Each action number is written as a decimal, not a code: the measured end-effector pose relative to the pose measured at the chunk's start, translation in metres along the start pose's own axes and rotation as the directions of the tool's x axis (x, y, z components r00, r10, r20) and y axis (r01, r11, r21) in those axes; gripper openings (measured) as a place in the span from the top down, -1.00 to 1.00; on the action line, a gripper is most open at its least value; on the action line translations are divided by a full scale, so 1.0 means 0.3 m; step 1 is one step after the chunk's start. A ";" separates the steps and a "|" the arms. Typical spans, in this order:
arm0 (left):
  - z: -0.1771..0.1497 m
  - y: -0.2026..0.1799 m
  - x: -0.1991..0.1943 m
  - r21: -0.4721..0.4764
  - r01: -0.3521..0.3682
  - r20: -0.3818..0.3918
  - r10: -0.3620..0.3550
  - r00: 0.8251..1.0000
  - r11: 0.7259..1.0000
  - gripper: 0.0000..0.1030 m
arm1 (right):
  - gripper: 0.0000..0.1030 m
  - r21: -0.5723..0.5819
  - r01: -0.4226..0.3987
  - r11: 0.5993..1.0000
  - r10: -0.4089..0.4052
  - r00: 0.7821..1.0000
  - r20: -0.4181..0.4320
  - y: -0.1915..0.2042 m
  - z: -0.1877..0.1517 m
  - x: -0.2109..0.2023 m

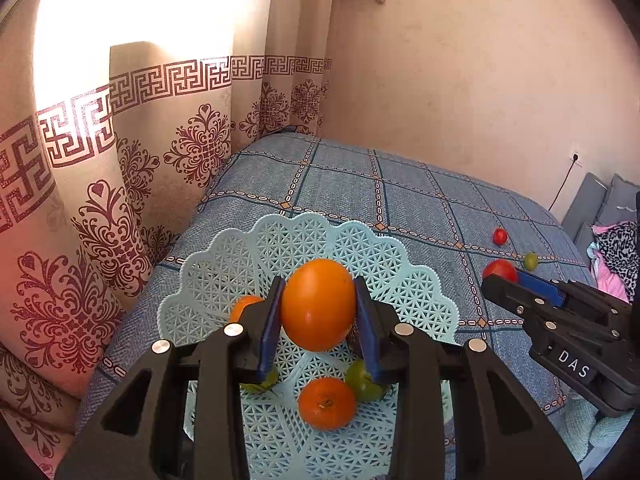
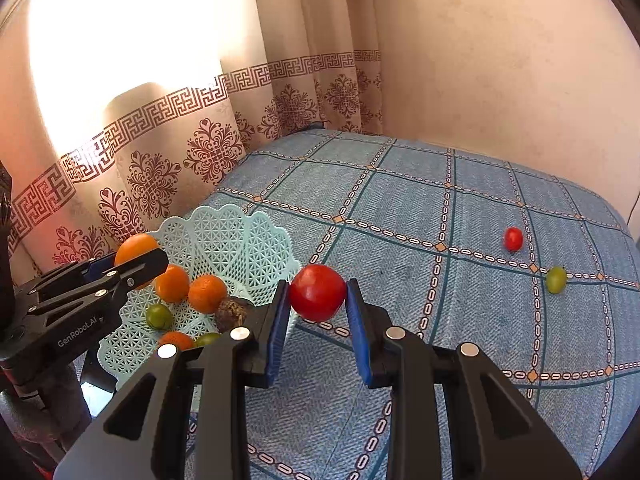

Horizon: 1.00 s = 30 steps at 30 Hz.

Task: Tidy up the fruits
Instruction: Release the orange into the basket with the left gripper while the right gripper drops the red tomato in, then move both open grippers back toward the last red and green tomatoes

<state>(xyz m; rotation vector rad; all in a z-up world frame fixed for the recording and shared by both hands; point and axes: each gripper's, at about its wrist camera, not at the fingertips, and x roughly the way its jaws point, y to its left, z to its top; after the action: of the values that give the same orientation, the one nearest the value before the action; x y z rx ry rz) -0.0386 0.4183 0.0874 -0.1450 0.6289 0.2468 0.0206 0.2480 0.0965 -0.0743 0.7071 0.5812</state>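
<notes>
A large orange fruit (image 1: 318, 304) is clamped between the blue pads of the left claw (image 1: 319, 312) and is held above the pale green lattice basket (image 1: 416, 280), in which several oranges, small green fruits and a dark brown fruit (image 2: 232, 312) are already gathered. A red tomato (image 2: 317, 292) is gripped by the right claw (image 2: 318, 300) above the blue checked bed (image 2: 460, 320), just beside the basket's scalloped rim. A small red fruit (image 2: 513, 239) and a small green fruit (image 2: 556, 279) are left loose on the bedspread, well apart from the basket. Several risks can be judged from here. If the orange is released from this height, the fruit beneath could be bruised or knocked over the shallow rim. The light basket could be tipped if its edge is struck by the right claw as the tomato is carried in. The tomato's skin could be split by too hard a squeeze, and the two claws could collide over the basket.
</notes>
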 end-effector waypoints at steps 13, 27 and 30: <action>0.026 0.058 -0.042 -0.072 0.017 0.028 -0.015 0.999 0.997 -0.28 | 0.44 -0.020 -0.048 0.999 0.048 0.999 -0.025 0.095 -0.015 0.026; 0.036 0.078 -0.067 -0.097 0.020 0.046 -0.016 0.999 0.995 -0.60 | -0.04 0.033 -0.069 0.997 0.070 0.997 -0.033 0.077 -0.025 0.033; 0.035 0.078 -0.063 -0.099 0.020 0.044 -0.016 0.999 0.995 -0.63 | -0.04 0.041 -0.063 0.997 0.064 0.998 -0.028 0.067 -0.024 0.031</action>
<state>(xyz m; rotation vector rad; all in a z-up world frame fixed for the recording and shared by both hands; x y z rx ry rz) -0.0538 0.4393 0.1059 -0.2409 0.5727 0.2631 0.0114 0.2675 0.0879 -0.0231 0.7516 0.6277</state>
